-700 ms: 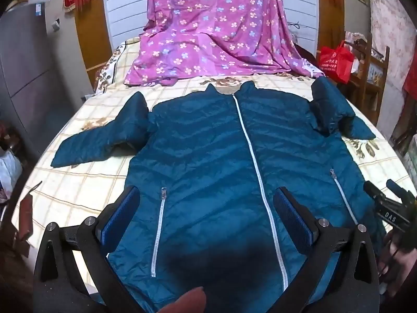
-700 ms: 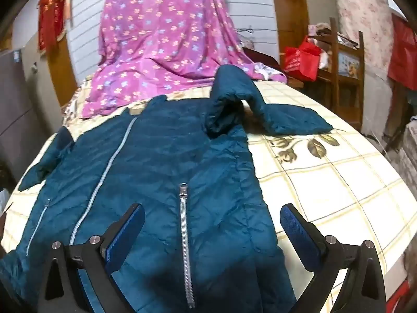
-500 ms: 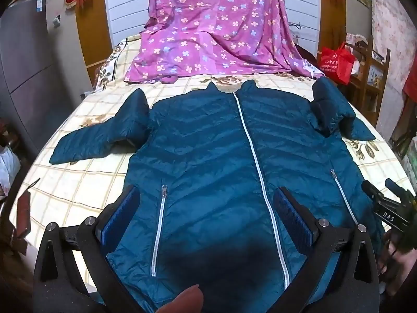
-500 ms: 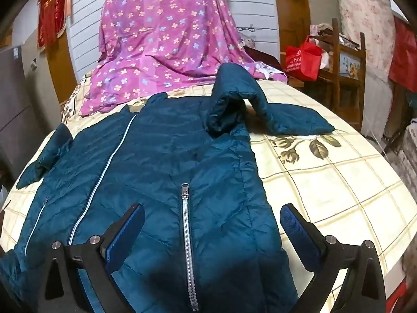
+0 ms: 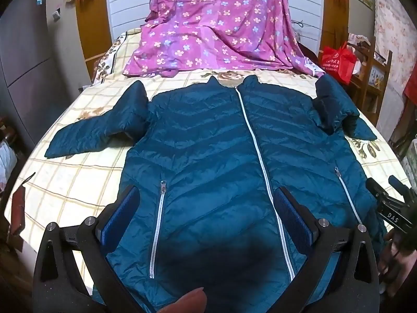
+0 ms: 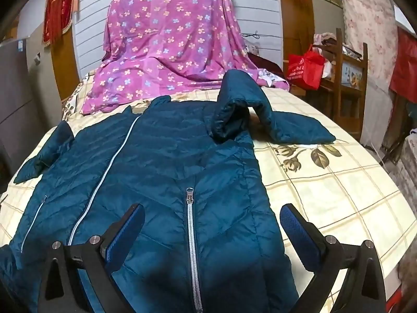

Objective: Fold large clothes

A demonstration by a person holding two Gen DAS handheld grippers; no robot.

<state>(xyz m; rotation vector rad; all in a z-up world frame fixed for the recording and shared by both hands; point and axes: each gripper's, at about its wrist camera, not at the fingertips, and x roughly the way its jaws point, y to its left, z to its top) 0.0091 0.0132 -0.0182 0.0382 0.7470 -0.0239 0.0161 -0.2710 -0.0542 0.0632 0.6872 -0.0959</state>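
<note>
A teal puffer jacket [image 5: 208,156] lies front-up and zipped on the bed [image 5: 78,180], collar toward a purple floral sheet [image 5: 219,26], both sleeves bent at its sides. The left hand-held gripper [image 5: 206,208] hovers over the lower front, jaws wide and holding nothing. The right hand-held gripper [image 6: 212,224] hovers over the jacket's right pocket zipper [image 6: 191,245], likewise wide and unloaded.

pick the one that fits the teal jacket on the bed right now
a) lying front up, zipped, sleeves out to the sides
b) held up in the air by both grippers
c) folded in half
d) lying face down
a: the jacket lies flat on the bed with its white centre zipper closed and facing up, a sleeve out to each side, and both grippers open above it.
</note>
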